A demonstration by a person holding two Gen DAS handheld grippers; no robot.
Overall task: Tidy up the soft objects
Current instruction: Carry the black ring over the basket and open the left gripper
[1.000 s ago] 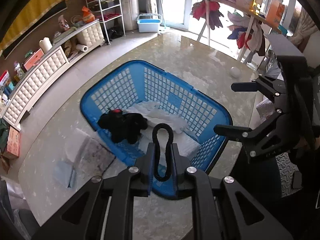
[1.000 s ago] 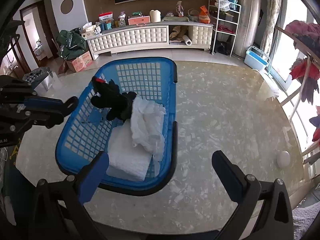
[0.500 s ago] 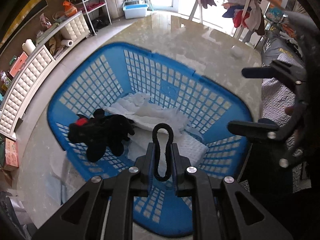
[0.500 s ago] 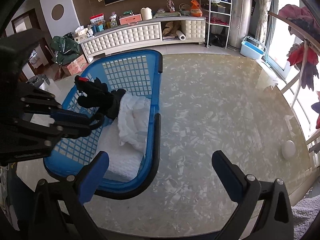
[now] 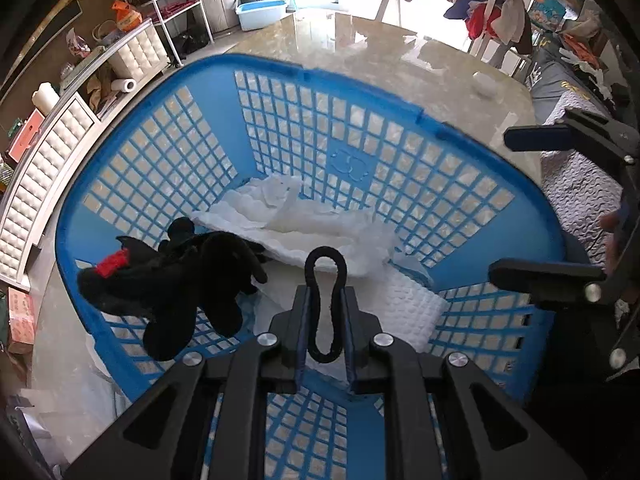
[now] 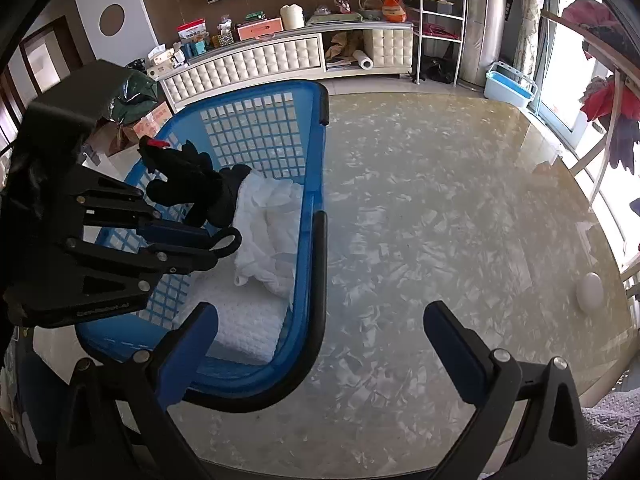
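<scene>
My left gripper (image 5: pixel 326 294) is shut on a black hair tie (image 5: pixel 325 280) and holds it above the inside of the blue basket (image 5: pixel 360 128). The basket holds a black plush toy (image 5: pixel 172 276) with a red patch, a crumpled white cloth (image 5: pixel 304 220) and a white textured towel (image 5: pixel 404 312). In the right wrist view the left gripper (image 6: pixel 224 246) with the hair tie (image 6: pixel 228 242) hangs over the basket (image 6: pixel 316 184), near the plush (image 6: pixel 188 184). My right gripper (image 6: pixel 320 320) is open and empty over the table beside the basket.
The basket stands on a marble-patterned table (image 6: pixel 440 200). A small white round object (image 6: pixel 589 291) lies near the table's right edge. A white padded cabinet (image 6: pixel 256 62) and a wire shelf (image 6: pixel 436 20) stand behind. Clothes hang on a rack (image 5: pixel 492 12).
My left gripper has moved forward and down over the basket with the hair tie still in it. The right gripper has shifted a little to the right and stays open.
</scene>
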